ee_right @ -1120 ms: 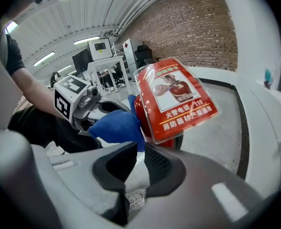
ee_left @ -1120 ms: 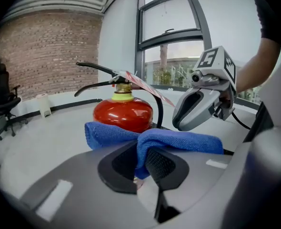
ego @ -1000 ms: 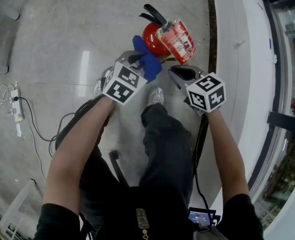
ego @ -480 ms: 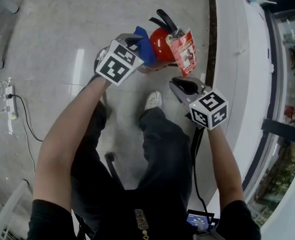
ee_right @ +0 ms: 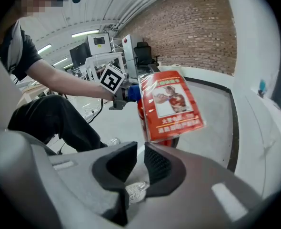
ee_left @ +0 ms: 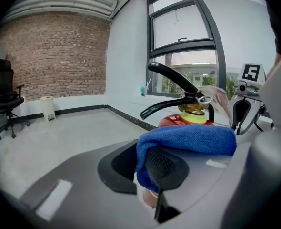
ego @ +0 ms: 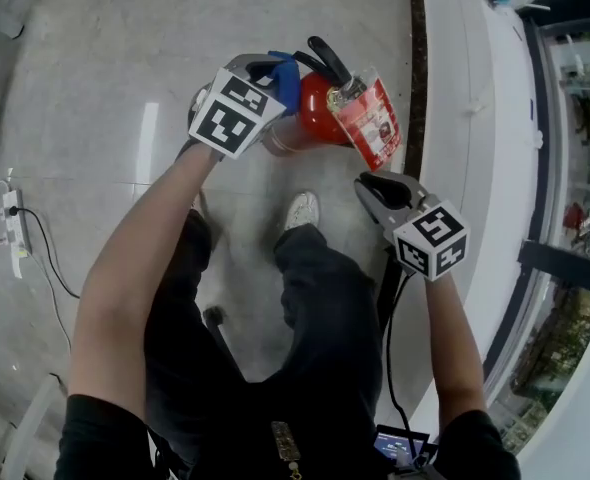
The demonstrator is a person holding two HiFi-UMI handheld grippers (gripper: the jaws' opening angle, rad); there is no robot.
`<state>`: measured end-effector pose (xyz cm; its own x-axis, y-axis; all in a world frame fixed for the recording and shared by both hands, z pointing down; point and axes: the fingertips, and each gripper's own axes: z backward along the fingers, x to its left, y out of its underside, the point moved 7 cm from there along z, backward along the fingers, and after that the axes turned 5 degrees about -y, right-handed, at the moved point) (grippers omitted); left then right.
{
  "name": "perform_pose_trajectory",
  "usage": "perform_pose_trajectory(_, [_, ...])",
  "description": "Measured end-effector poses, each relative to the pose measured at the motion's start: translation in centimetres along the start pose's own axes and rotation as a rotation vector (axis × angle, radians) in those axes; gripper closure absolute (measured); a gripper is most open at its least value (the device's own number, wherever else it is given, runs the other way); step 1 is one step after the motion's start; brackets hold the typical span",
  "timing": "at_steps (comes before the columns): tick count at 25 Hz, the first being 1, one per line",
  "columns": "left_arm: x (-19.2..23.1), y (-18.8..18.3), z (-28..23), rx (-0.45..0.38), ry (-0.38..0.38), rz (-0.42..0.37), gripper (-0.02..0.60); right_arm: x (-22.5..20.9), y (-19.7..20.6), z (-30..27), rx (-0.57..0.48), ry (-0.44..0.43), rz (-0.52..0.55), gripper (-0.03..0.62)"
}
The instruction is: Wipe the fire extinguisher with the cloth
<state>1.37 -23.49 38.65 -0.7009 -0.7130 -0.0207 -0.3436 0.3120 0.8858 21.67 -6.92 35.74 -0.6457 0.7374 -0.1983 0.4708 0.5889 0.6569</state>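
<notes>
A red fire extinguisher (ego: 318, 110) stands on the floor, with black levers (ego: 330, 60) and a red plastic-sleeved tag (ego: 372, 125) hanging on its right. My left gripper (ego: 275, 70) is shut on a blue cloth (ego: 285, 80) and holds it against the extinguisher's upper left, by the levers. In the left gripper view the cloth (ee_left: 188, 140) drapes over the jaw, with the brass valve (ee_left: 196, 109) just behind it. My right gripper (ego: 383, 190) hovers below and right of the tag, jaws narrowly apart with nothing between them. The right gripper view shows the tag (ee_right: 171, 104) ahead.
The person's shoe (ego: 300, 208) and dark trouser legs are just below the extinguisher. A white ledge (ego: 475, 98) with a dark floor strip (ego: 416, 68) runs along the right, with glazing beyond. A power strip (ego: 15, 223) with cables lies at far left.
My left gripper has carried the cloth from the extinguisher's lower left side up to its top by the levers. The right gripper has stayed near the tag.
</notes>
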Motion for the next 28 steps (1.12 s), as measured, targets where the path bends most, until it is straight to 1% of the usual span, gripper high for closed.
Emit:
perform_pose_trajectory(4, [0.9,-0.6,-1.7,-0.024,0.002,0.022,0.549,-1.4,0.8,0.2,-0.006,0.033,-0.059,0.545])
perform_pose_trajectory(8, [1.4,-0.4,-2.9,-0.026,0.008,0.042,0.549,-2.2,0.7,0.2,-0.019,0.046,-0.084,0.545])
perform_pose_trajectory(11, [1.6,0.3,-3.5,-0.021,0.008,0.078,0.549,-2.8,0.2,0.7,-0.046,0.067,-0.102,0.545])
perform_pose_trajectory(13, [1.5,1.1,-3.7,-0.007,0.005,0.097,0.549,-3.0,-0.2,1.3,-0.066,0.083,-0.113,0.545])
perform_pose_trajectory(17, [1.2,3.2,-3.9,0.042,0.000,0.094,0.549,-2.8,-0.6,2.0,-0.096,0.099,-0.126,0.545])
perform_pose_trajectory(21, [0.7,5.6,-3.9,0.080,-0.016,0.126,0.549,-2.2,-0.5,2.2,-0.101,0.095,-0.121,0.545])
perform_pose_trajectory(25, [-0.5,7.6,-2.9,0.124,-0.038,0.136,0.549,-1.6,-0.1,2.2,-0.112,0.086,-0.124,0.545])
perform_pose_trajectory(28, [-1.7,8.8,-2.3,0.150,-0.057,0.171,0.549,-0.8,0.7,2.2,-0.112,0.076,-0.127,0.546])
